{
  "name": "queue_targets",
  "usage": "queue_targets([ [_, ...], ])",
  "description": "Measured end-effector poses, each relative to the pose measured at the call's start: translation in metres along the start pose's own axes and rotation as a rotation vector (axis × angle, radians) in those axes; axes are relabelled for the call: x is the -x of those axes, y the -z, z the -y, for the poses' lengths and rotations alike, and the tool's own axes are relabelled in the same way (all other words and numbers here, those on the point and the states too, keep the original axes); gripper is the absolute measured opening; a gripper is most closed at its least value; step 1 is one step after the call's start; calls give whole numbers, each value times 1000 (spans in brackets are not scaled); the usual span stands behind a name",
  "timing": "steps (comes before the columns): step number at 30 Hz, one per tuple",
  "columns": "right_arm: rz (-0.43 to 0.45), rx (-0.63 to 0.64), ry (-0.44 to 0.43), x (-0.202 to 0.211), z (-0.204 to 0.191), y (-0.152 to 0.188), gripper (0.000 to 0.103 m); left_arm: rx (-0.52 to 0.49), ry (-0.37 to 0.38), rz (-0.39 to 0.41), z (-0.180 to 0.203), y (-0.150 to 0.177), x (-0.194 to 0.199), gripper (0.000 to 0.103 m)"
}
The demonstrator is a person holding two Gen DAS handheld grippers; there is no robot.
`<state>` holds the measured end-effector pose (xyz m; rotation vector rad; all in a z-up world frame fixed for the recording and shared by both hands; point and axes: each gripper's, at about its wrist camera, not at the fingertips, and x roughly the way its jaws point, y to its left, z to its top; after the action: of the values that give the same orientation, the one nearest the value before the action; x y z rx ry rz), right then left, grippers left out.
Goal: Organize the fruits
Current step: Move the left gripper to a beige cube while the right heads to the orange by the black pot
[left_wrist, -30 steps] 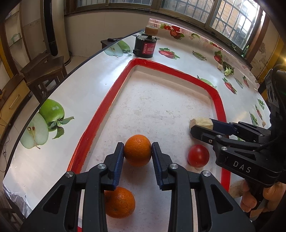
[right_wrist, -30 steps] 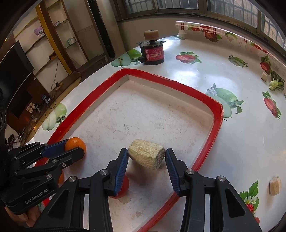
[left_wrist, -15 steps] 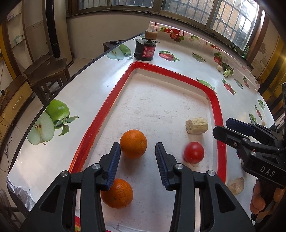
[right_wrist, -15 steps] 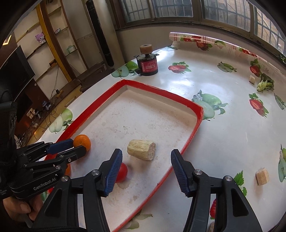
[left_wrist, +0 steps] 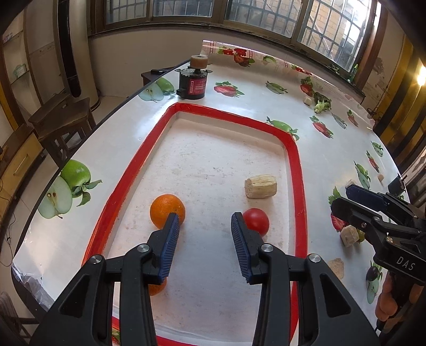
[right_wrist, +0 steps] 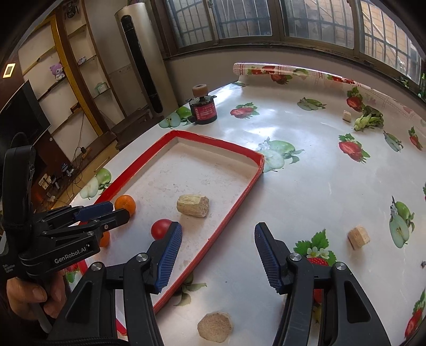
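I see barred windows (right_wrist: 266, 24) running along the far wall, daylight glaring off the table (right_wrist: 306, 173) with its fruit-printed oilcloth. Off the table's left edge stand a wooden stool (left_wrist: 62, 117), a tall tower air conditioner (right_wrist: 143, 61) in the corner, and open shelves (right_wrist: 69, 64) with yellow trim holding a purple plush toy (right_wrist: 58, 71). A dark television screen (right_wrist: 21, 117) sits below them.

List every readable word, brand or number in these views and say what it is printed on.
"DAS": on the body of the right hand-held gripper.
"GenRobot.AI": on the body of the left hand-held gripper; the small print beside it is too small to read.
Red label on the black cylinder: too blurred to read.
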<state>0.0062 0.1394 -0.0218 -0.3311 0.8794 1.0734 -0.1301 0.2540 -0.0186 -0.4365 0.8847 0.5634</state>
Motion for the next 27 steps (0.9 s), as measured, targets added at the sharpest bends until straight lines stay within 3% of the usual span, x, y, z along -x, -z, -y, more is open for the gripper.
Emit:
queue_targets([
  [27,66,-208,172,94,111,77,63,-195,161,-9,114,6,7,38],
])
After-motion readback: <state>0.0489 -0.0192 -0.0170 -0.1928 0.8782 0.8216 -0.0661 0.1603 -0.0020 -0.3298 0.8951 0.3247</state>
